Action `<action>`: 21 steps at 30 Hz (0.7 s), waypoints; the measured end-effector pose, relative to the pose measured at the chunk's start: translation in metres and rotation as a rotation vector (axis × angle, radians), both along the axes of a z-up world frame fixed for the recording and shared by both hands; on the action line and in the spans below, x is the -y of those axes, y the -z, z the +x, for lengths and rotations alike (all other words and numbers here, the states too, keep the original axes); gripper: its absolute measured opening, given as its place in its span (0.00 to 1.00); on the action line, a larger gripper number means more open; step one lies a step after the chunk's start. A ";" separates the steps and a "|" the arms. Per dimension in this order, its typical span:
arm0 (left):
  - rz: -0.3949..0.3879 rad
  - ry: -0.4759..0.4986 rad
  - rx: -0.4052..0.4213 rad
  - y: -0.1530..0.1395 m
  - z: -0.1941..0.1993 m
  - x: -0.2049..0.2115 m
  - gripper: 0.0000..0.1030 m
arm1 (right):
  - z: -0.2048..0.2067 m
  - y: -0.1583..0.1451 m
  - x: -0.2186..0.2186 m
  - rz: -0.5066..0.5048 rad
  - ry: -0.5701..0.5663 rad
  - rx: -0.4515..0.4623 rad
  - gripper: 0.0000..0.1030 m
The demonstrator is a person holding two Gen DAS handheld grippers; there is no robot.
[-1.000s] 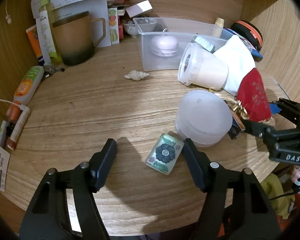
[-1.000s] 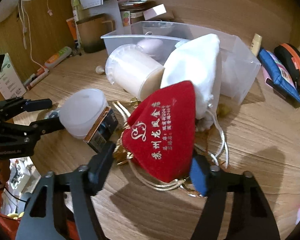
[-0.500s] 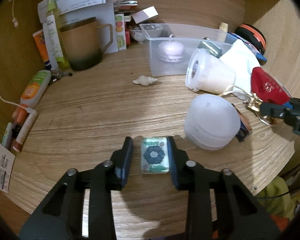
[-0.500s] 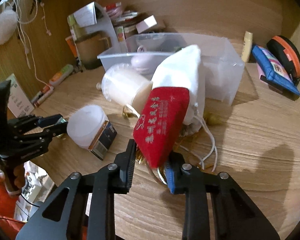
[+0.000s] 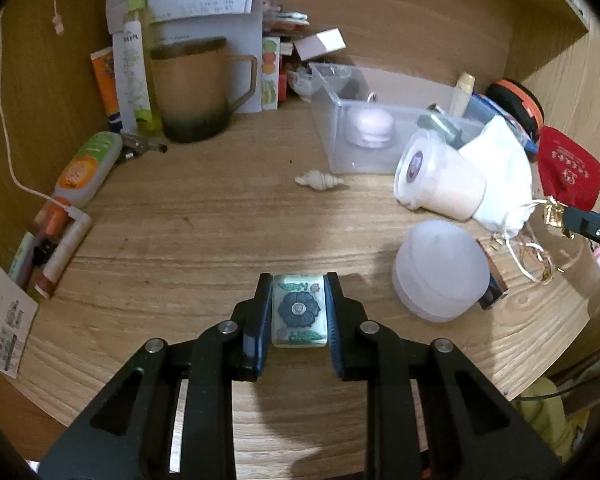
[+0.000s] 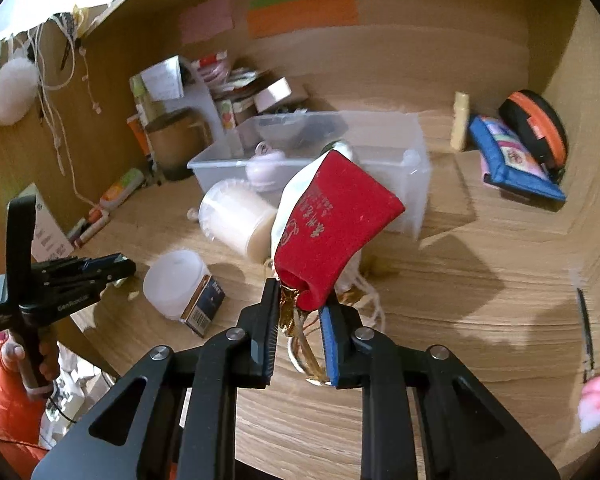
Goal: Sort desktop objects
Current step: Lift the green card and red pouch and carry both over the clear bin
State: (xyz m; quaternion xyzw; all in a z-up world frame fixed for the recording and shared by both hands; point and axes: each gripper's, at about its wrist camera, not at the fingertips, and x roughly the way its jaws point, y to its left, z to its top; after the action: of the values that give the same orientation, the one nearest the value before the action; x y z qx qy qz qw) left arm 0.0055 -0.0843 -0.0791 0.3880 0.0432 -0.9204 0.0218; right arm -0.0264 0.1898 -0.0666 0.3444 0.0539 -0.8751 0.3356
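My left gripper (image 5: 298, 312) is shut on a small pale-green tile with a blue flower (image 5: 299, 310), held just above the wooden desk. My right gripper (image 6: 300, 308) is shut on the gathered neck of a red velvet pouch (image 6: 332, 228) with gold drawstrings and holds it lifted off the desk; the pouch also shows at the right of the left wrist view (image 5: 566, 168). A clear plastic bin (image 5: 376, 128) holding a lilac macaron-shaped item (image 5: 370, 126) stands at the back centre. A white pouch (image 5: 500, 168) lies beside the bin.
A tipped lidded cup (image 5: 436, 178), a frosted round container (image 5: 440, 276) and a small box (image 6: 202, 306) lie near the front right. A seashell (image 5: 318, 180), a brown mug (image 5: 192, 88), tubes at the left (image 5: 84, 168), a blue pouch (image 6: 512, 164) and an orange-rimmed case (image 6: 540, 128) stand around.
My left gripper closed on the flower tile and lifted it. My right gripper closed on the red pouch's neck and raised it off the desk, away from the white pouch.
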 end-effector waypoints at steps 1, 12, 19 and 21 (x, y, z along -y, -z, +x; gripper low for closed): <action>0.000 0.000 -0.007 -0.002 0.001 0.000 0.23 | 0.000 -0.004 -0.003 -0.009 0.007 -0.006 0.17; -0.003 0.005 -0.079 -0.036 0.001 0.000 0.23 | 0.001 -0.040 -0.026 -0.058 0.042 -0.080 0.17; -0.005 0.010 -0.138 -0.065 -0.005 0.000 0.23 | -0.007 -0.057 -0.032 -0.086 0.054 -0.113 0.17; -0.013 0.013 -0.153 -0.073 -0.009 -0.001 0.23 | -0.011 -0.061 -0.033 -0.087 0.057 -0.120 0.17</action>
State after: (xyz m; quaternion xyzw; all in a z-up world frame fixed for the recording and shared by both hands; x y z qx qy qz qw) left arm -0.0032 -0.0828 -0.0058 0.3166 0.0365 -0.9478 0.0150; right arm -0.0376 0.2230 -0.0060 0.2777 0.0259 -0.9050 0.3212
